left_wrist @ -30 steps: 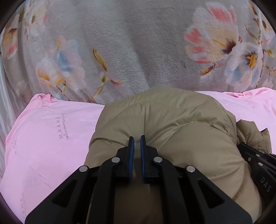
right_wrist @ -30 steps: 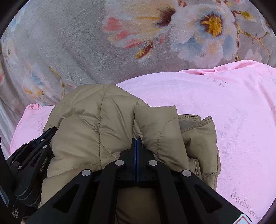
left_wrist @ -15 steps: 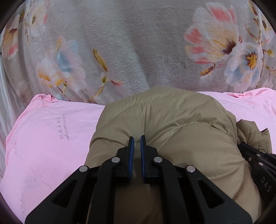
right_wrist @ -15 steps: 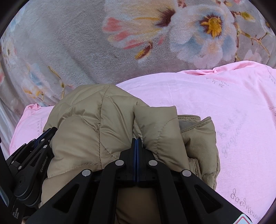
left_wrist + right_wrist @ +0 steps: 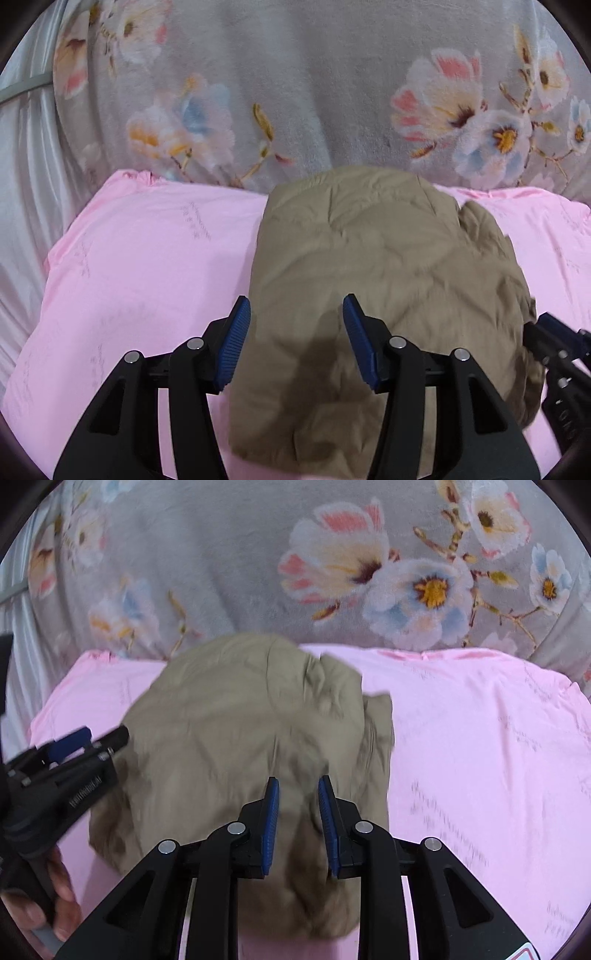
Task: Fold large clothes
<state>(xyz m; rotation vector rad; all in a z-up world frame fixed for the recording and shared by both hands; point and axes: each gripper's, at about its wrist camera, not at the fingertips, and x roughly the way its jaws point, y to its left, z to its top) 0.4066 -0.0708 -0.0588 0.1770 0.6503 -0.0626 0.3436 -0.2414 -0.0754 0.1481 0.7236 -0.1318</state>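
Two hand-held grippers are seen poised above a folded tan padded jacket (image 5: 384, 266) on a pink sheet (image 5: 140, 266). Nearest the lens in the left wrist view, the left gripper (image 5: 296, 341) is held with its jaws parted wide, having just been opening; the jacket's near left edge is framed in the gap, yet the blue pads (image 5: 233, 345) are not pressed on the fabric and nothing is gripped. In the right wrist view, the right gripper (image 5: 297, 823) is shown with a narrower gap, its jaws likewise having just been opening, and the jacket's near right portion is seen beneath them, released rather than pinched. At that view's lower left, fingers of the person's left hand (image 5: 61, 897) are wrapped round the left gripper's handle.

The jacket is laid as a rumpled, puffy bundle about midway across the sheet, with its far edge at the sheet's far edge and a loose flap (image 5: 376, 720) projecting on its right side. The sheet is left bare to either side of the garment. Beyond the sheet's far edge, a grey floral blanket (image 5: 303, 92) is spread, and pale satin fabric (image 5: 26, 177) is draped past the sheet's left edge.
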